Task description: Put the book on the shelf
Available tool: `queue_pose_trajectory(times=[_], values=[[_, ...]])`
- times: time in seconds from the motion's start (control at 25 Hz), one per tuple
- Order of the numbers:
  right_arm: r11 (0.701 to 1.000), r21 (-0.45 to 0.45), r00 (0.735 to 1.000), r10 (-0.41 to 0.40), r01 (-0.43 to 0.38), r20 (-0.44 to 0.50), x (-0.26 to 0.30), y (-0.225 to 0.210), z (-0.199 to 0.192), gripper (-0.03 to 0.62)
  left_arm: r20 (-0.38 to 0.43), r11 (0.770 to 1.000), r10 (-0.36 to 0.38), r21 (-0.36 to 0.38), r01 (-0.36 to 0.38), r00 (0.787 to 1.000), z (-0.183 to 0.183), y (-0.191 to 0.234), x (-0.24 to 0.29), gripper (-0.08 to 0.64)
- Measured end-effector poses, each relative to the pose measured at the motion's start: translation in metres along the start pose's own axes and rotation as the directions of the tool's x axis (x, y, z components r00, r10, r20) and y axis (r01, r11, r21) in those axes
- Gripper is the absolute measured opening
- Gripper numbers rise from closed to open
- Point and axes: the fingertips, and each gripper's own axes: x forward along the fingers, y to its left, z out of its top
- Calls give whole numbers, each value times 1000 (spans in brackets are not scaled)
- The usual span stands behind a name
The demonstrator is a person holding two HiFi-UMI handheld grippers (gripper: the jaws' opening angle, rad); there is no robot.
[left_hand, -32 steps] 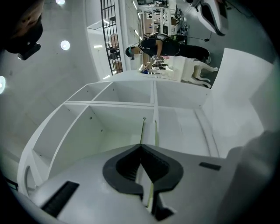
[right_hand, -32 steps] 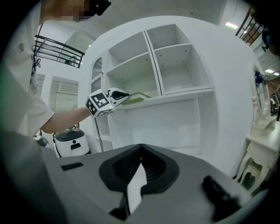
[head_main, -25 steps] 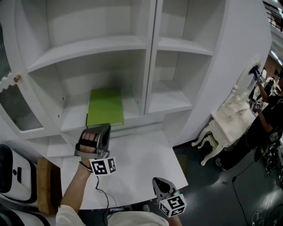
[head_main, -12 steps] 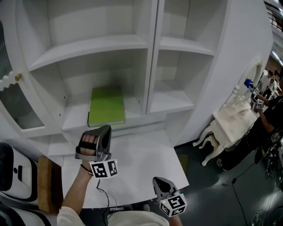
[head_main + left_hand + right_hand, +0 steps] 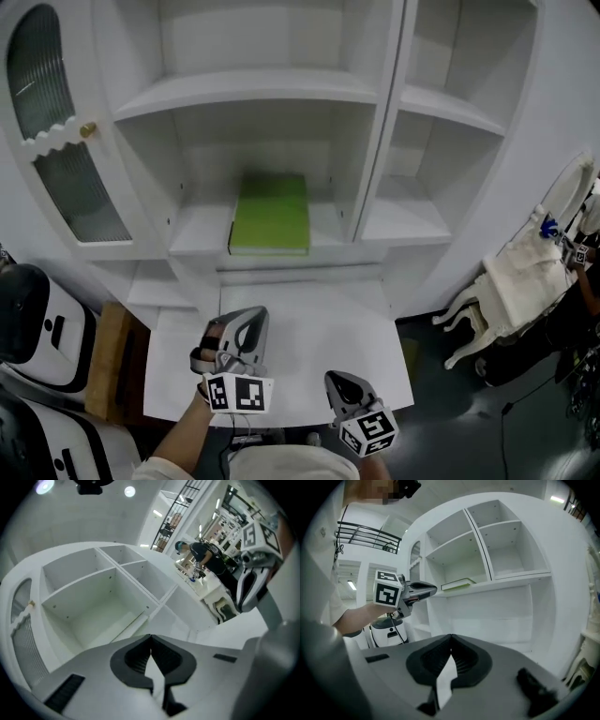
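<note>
Book (image 5: 271,213) lying flat on the far shelf (image 5: 201,231), well apart from left gripper (image 5: 242,328) and right gripper (image 5: 341,386), both near, jaws together and empty: task apparently done.

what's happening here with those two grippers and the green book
The flat green book already lies on a shelf in the left column of the white shelf unit, and neither gripper touches it. The hand-held left gripper and right gripper are both shut and empty, held low over the white tabletop in front of the shelves. The placing looks done.
</note>
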Motion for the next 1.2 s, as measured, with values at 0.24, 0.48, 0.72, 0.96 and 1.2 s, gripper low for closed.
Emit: queue_pose_trajectory(times=[0.24,0.48,0.72,0.96,1.2], values=[[995,-26,996,92,-92,-6,21,22,3,12,-16,974,-49,-224,44,999,-13,-29,-40,11],[983,-83,986,163,-161,17,35,47,13,12,-13,919,-41,-394,33,999,-25,-54,-78,11],[957,-169,971,239,-236,2,39,74,17,12,-26,861,-63,-507,41,998,-37,-79,-97,11],[954,-163,967,256,-252,6,38,86,17,12,-12,848,-93,-525,73,996,-37,-89,-102,11],[961,-161,974,228,-226,-5,33,81,14,12,2,839,-110,-537,94,994,-33,-95,-100,11]])
